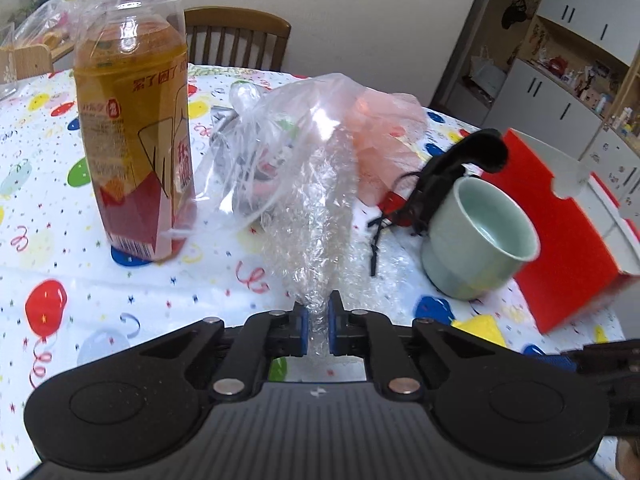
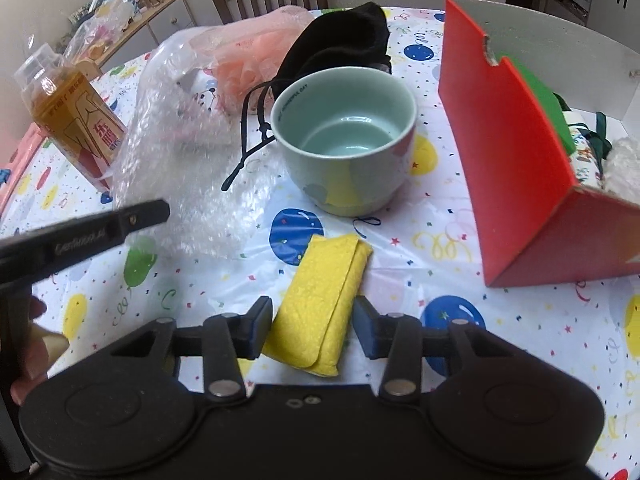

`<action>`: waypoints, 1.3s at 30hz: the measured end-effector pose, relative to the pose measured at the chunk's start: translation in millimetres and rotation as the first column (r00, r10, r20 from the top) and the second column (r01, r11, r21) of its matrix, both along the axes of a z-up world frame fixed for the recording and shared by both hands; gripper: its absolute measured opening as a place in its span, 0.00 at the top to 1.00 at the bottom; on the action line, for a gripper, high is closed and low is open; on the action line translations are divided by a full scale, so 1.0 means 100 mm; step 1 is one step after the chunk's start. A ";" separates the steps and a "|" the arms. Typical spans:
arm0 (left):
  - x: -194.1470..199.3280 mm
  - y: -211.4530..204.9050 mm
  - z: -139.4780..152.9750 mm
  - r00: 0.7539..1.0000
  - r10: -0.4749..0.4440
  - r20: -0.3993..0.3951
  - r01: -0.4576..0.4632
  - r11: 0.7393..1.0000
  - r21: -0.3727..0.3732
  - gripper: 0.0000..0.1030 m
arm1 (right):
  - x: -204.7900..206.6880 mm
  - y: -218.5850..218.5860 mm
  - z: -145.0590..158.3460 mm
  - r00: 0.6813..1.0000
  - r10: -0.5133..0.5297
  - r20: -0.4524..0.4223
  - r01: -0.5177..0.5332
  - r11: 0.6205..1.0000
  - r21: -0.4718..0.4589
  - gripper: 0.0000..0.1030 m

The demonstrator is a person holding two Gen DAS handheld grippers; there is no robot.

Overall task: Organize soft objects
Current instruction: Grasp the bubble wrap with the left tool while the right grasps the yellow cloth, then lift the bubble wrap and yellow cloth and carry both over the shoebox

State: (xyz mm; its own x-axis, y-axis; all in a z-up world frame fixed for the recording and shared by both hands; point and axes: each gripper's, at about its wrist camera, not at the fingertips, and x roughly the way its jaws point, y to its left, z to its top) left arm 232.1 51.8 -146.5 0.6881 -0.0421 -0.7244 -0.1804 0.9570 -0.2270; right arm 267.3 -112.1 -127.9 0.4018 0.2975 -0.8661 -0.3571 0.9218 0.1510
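Note:
My left gripper point(image 1: 318, 328) is shut on a sheet of clear bubble wrap point(image 1: 316, 208), which lifts up from the table in front of it; the wrap also shows in the right wrist view point(image 2: 180, 168). My right gripper point(image 2: 312, 326) is open, with a folded yellow cloth point(image 2: 324, 300) lying on the table between its fingers. A pink plastic bag point(image 2: 256, 52) and a black drawstring pouch point(image 2: 340, 40) lie behind. A red open box point(image 2: 516, 160) at the right holds several soft items.
A pale green cup point(image 2: 348, 148) stands mid-table, just beyond the yellow cloth. A bottle of amber tea point(image 1: 132, 140) stands at the left. The table has a balloon-print cloth point(image 2: 500, 320). A wooden chair point(image 1: 240, 36) is behind the table.

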 end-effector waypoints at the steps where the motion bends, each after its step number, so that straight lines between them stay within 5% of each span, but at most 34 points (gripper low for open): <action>1: -0.03 0.00 0.01 1.000 -0.009 0.000 0.009 1.000 -0.007 0.92 | -0.02 -0.02 0.02 1.000 0.001 -0.001 -0.001 1.000 0.007 0.59; 14: -0.39 -0.12 0.26 0.998 -0.060 0.028 0.061 0.997 -0.050 0.92 | -0.27 -0.34 0.25 1.000 0.011 -0.006 -0.011 0.995 0.097 0.62; 15: -0.43 -0.14 0.28 0.997 -0.064 0.030 0.065 0.997 -0.047 0.92 | -0.29 -0.38 0.27 1.000 0.010 -0.002 -0.010 0.995 0.103 0.64; 16: -0.47 -0.16 0.30 0.997 -0.068 0.034 0.070 0.996 -0.046 0.92 | -0.30 -0.42 0.29 1.000 0.008 0.001 -0.008 0.994 0.109 0.81; 17: -0.50 -0.18 0.33 0.997 -0.073 0.037 0.075 0.996 -0.045 0.92 | -0.32 -0.47 0.31 1.000 0.004 0.004 -0.004 0.993 0.114 0.86; 26: -0.69 -0.33 0.52 0.997 -0.054 0.048 0.056 0.998 -0.030 0.92 | -0.43 -0.84 0.34 1.000 -0.001 -0.006 0.002 0.987 0.163 0.86; 39: -0.70 -0.83 0.98 0.983 -0.147 0.108 0.151 0.988 -0.032 0.92 | -0.44 -1.39 0.83 0.993 -0.014 0.117 -0.016 0.968 0.249 0.86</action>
